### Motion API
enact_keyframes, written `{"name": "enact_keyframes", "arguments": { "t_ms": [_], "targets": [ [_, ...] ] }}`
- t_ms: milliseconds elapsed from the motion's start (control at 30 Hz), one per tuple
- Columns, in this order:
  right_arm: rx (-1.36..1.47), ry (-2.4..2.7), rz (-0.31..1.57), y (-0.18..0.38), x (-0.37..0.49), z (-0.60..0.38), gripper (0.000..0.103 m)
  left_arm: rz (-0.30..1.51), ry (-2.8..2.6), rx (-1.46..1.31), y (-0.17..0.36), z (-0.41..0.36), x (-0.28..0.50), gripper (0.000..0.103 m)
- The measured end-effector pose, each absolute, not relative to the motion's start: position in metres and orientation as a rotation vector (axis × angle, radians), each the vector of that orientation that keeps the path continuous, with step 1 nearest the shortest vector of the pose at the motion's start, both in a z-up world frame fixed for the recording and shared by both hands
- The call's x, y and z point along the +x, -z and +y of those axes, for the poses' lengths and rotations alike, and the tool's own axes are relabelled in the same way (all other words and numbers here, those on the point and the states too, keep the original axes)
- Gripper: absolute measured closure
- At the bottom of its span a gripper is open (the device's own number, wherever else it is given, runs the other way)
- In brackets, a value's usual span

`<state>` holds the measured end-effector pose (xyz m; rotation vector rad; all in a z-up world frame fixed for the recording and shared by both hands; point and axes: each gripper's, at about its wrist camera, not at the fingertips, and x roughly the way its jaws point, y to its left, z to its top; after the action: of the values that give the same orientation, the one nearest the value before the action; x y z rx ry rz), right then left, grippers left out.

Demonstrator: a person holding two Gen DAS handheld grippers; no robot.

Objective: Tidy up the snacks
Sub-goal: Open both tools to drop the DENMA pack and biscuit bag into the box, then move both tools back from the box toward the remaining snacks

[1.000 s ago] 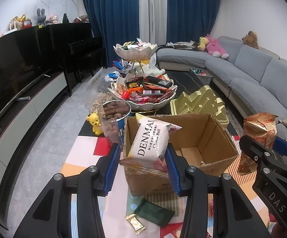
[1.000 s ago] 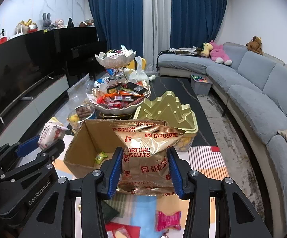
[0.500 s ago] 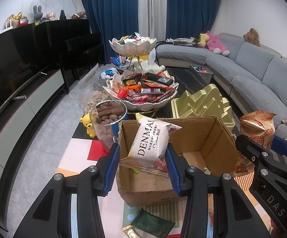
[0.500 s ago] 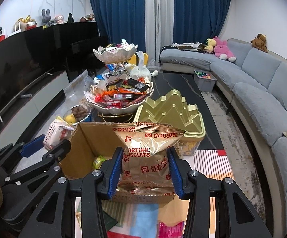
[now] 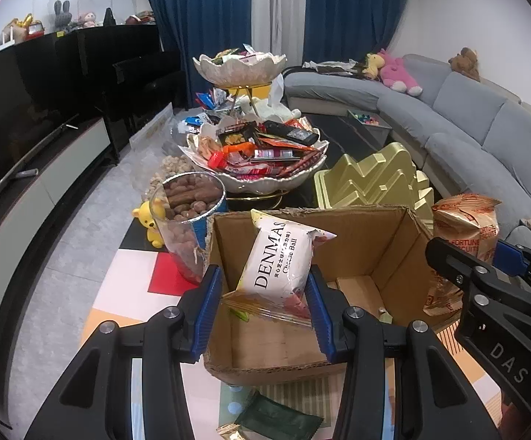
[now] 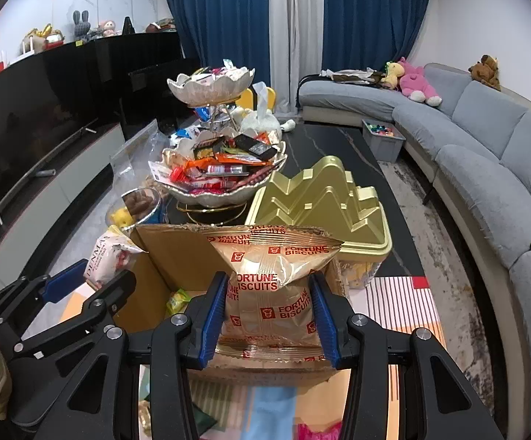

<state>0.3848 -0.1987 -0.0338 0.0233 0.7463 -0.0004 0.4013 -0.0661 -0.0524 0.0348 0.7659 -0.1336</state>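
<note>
While my left gripper clamps the cheese-ball bag, my right gripper clamps the biscuit bag, both above the box.

A white packet with black lettering, a gold bag printed in red, a brown cardboard box, navy curtains, a grey sofa, a gold tin.

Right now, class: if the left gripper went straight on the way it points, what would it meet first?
Probably the cardboard box. The left gripper, shut on the Denmas cheese ball bag, points down into its open top, so the bag would likely meet the box floor first; depth is unclear.
</note>
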Motion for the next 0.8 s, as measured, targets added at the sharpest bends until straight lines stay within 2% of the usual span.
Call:
{"name": "enact_keyframes", "arguments": {
  "t_ms": [200,267,333,400,467,567,800],
  "targets": [
    [0.009,0.004,0.752,0.036,0.387,-0.198,0.057,0.779,0.142,0.032,0.056,-0.066,0.405,0.056],
    [-0.005,0.004,0.744,0.035,0.386,-0.197,0.055,0.785,0.146,0.030,0.057,-0.066,0.405,0.053],
    [-0.012,0.007,0.745,0.034,0.387,-0.197,0.046,0.785,0.140,0.030,0.057,-0.066,0.404,0.039],
    [0.000,0.011,0.740,0.033,0.386,-0.199,0.032,0.782,0.138,0.025,0.056,-0.064,0.402,0.033],
    [0.009,0.017,0.733,0.031,0.385,-0.201,0.026,0.782,0.139,0.024,0.055,-0.063,0.401,0.028],
    [0.012,0.024,0.729,0.029,0.384,-0.203,0.025,0.778,0.134,0.025,0.053,-0.061,0.400,0.023],
    [0.025,0.039,0.731,0.026,0.381,-0.207,0.025,0.766,0.123,0.019,0.045,-0.054,0.394,0.022]
  ]
}}
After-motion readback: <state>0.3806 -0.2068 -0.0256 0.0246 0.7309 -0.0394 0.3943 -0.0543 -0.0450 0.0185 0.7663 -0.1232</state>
